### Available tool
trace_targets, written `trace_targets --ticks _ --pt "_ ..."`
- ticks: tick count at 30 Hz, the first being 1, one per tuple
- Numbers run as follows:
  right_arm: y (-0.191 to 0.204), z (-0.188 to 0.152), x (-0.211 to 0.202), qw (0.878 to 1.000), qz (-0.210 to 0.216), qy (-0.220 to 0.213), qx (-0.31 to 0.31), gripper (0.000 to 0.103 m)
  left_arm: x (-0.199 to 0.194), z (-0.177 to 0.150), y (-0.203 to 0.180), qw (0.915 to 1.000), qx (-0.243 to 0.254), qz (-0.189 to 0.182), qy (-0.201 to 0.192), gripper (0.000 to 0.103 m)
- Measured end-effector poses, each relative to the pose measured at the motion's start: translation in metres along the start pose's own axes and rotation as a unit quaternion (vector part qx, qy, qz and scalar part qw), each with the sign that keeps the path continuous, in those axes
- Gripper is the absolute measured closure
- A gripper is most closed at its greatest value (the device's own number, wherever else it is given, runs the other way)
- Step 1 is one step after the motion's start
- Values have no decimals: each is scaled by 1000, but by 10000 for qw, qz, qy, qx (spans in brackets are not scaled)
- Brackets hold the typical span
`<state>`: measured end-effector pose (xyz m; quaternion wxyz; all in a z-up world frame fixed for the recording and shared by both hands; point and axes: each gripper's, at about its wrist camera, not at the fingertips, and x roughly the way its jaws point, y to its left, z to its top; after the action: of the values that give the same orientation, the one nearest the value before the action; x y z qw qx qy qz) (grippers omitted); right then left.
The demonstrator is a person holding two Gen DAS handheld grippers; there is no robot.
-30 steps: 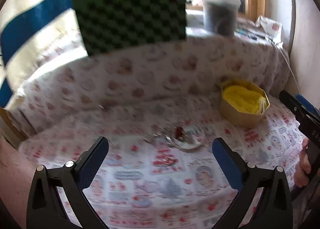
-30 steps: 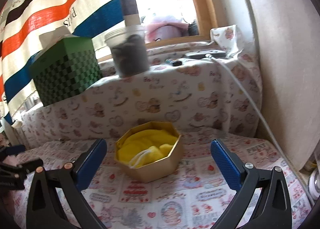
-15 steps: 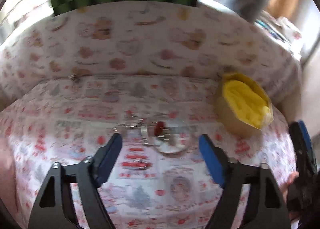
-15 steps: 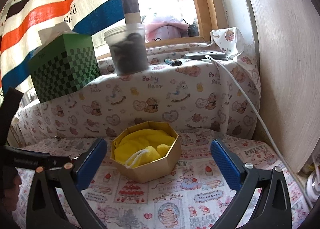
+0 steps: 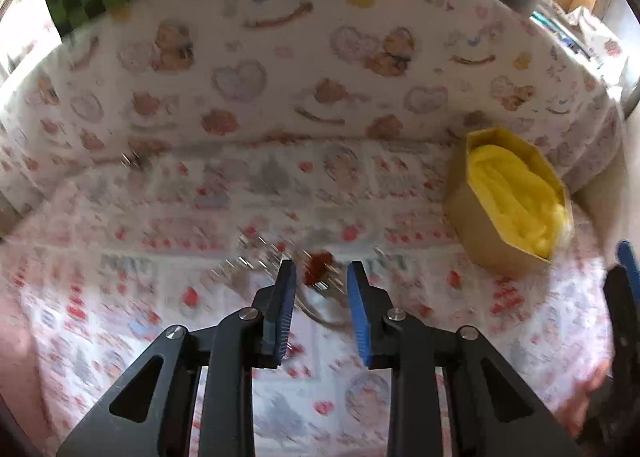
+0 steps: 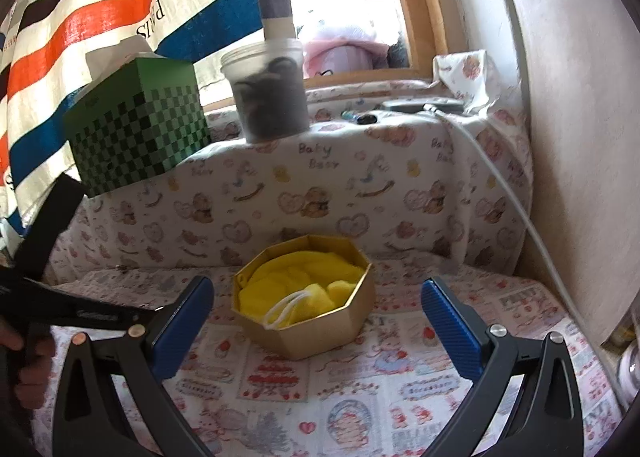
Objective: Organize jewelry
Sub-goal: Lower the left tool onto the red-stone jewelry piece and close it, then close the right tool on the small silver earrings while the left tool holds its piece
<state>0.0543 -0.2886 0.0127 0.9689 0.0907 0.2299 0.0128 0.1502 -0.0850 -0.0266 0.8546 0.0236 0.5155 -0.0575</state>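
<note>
A printed cloth with bears, hearts and strawberries covers the flat surface and runs up over a raised ledge at the back. On that ledge stand a green checkered box toward the left and a translucent plastic tub with dark contents beside it; behind them hang a red, blue, black and white striped fabric and a wood-framed window. A plain pale wall closes the right side, and a white cable drops from the ledge along it. Near the back right of the cloth sits an octagonal gold box lined with yellow fabric. The left gripper hangs low over the middle of the cloth, its blue fingers drawn close together but with a gap left, flanking a small red jewelry piece that lies with blurred silvery chain on a small clear dish; whether the pads touch the piece cannot be told through the motion blur. The right gripper is spread wide and grasps nothing, its fingers to either side of the gold box in its own view, well in front of it.
</note>
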Motion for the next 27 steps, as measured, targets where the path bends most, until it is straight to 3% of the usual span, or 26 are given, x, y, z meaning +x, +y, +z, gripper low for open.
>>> trace_targets --ticks 4,8,12,16,20,23,25,27 --pt "2 0 0 10000 4 -14 -45 0 7 5 -3 9998 184 19 45 78" --pt "0 0 2 10000 49 82 -4 0 19 13 -1 9997 127 120 159 90" --pt "-2 0 2 10000 3 57 7 0 25 17 2 9998 21 -88 162 98" --pt "0 -1 3 9999 32 109 -30 0 1 14 5 9993 126 99 -324 99" --pt "2 -1 2 9998 115 141 -76 0 -35 3 16 9956 29 -286 -887 99" --pt "3 1 -2 9992 61 394 52 1 -60 -8 30 9900 -79 -285 -1381 99" --pt "5 6 -11 9964 520 626 244 12 -68 -10 39 9861 -203 -272 -1625 99" --pt "14 10 -17 9948 681 751 71 23 -67 -9 57 9849 -442 -351 -1639 99"
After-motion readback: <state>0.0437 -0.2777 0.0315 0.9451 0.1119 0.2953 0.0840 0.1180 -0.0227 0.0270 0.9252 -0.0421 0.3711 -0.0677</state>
